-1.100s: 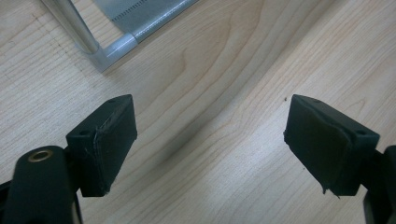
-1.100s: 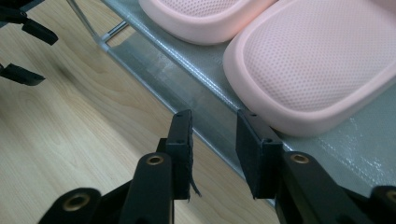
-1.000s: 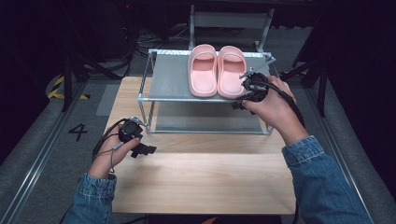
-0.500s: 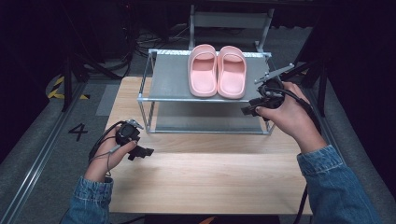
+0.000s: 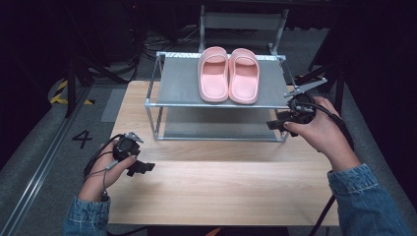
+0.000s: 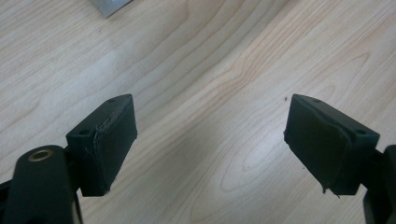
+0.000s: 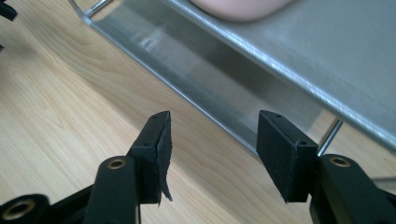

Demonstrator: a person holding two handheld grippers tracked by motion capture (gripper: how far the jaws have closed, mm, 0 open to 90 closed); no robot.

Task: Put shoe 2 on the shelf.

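Pink slippers [image 5: 228,74] atop metal rack [image 5: 177,83]

Table [image 5: 221,191]: light wood, visible grain, smooth matt finish. Rack [image 5: 216,104]: bare metal frame, brushed grey shelves with a dull sheen. Slippers [image 5: 228,74]: pink, smooth, matt, foam-like. Jaws: black, matt pads [image 7: 161,149], frayed at edges. Sleeves [image 5: 366,201]: blue denim.
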